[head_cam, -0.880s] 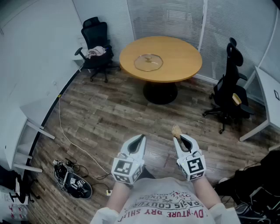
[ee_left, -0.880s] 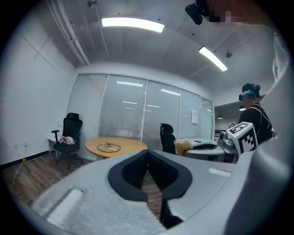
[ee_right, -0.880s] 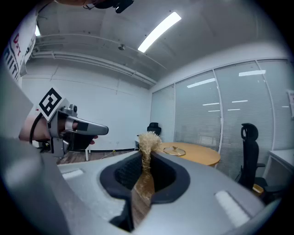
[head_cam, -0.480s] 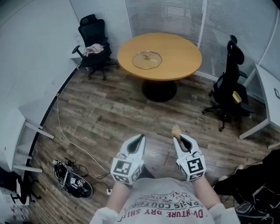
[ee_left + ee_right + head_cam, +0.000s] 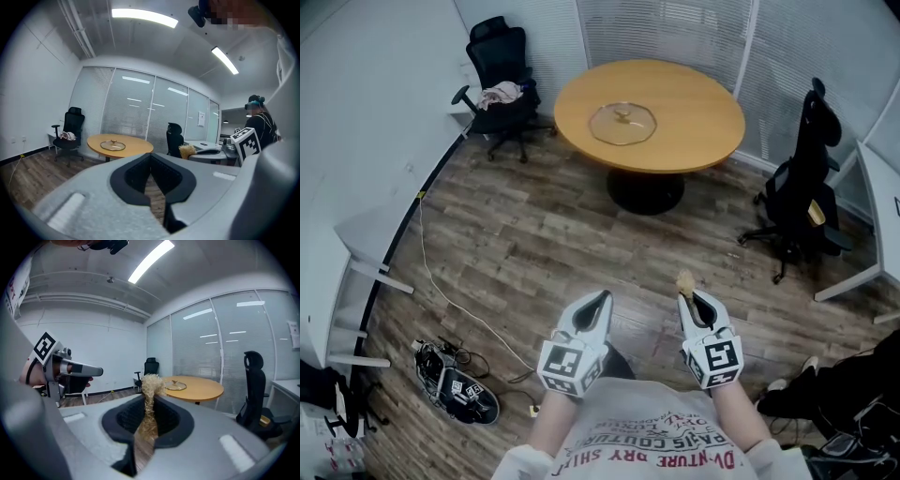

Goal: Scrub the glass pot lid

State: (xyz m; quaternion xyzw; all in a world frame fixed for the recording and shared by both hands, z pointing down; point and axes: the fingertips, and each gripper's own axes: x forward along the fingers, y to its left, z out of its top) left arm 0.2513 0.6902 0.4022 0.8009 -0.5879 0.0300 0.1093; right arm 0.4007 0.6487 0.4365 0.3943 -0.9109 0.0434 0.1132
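two grippers: right gripper (image 5: 688, 298) clamps a straw scrubber (image 5: 684, 279), ready for the distant glass lid (image 5: 622, 123); left gripper (image 5: 600, 298) closed on nothing, spare.

Cool, even light falls from ceiling strip lamps (image 5: 144, 16); there are no hard shadows, only a soft dark patch under the round table (image 5: 694, 141); the glass lid (image 5: 622, 123) shows a faint sheen; the head view curves at its edges; both gripper views are fisheye with black corners; the scrubber (image 5: 151, 383) looks slightly soft.
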